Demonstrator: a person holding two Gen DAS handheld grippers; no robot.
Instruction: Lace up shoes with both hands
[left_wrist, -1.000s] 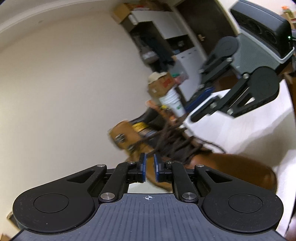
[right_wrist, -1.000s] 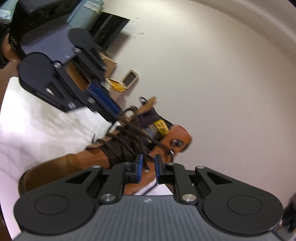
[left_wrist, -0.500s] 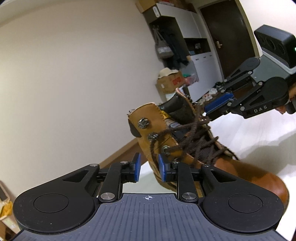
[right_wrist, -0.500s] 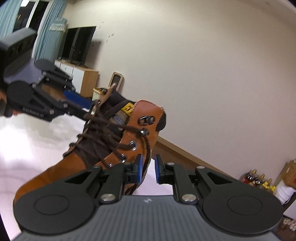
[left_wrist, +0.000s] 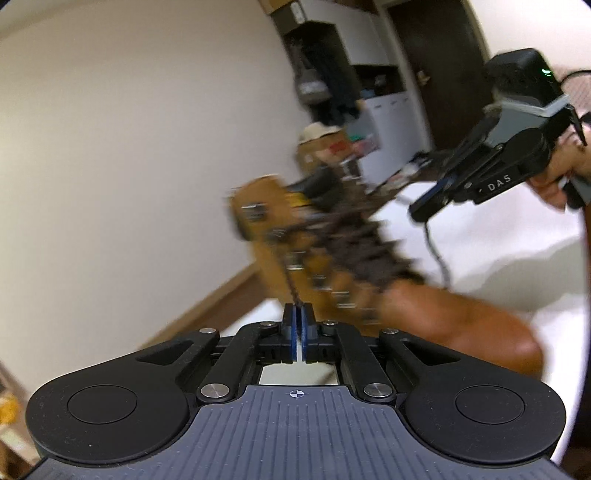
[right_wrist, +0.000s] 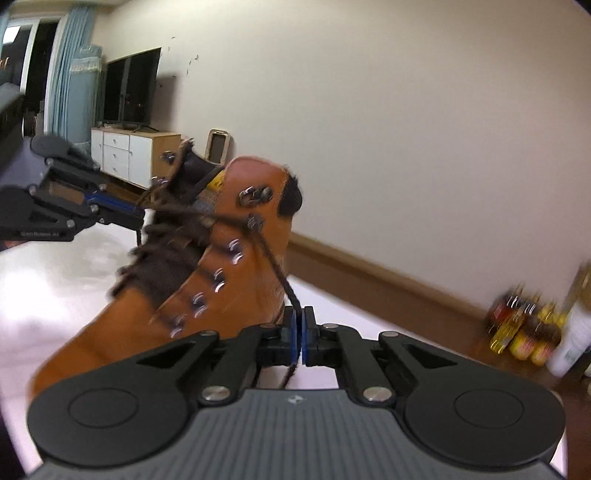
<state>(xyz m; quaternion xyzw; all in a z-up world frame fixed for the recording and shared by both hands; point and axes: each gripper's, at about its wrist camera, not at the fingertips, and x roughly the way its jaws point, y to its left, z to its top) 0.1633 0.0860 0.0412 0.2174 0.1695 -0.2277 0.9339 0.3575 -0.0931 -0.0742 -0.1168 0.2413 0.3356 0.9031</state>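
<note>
Two things matter here: the tan leather ankle boot (right_wrist: 236, 280), stiff and fairly heavy, stands tipped on the white bench (right_wrist: 48, 280), while its dark brown braided lace (right_wrist: 275, 267) is limp and thin, best taken near its free ends. Each end is pinched: the right gripper (right_wrist: 298, 338) pressed together on one strand, the left gripper (left_wrist: 297, 332) on the other. Cream walls, a wooden skirting board and a television surround them.

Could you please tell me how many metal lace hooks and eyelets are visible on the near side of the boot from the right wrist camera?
7: a column on the boot from collar hook down to eyelet; blur may hide others.
</note>
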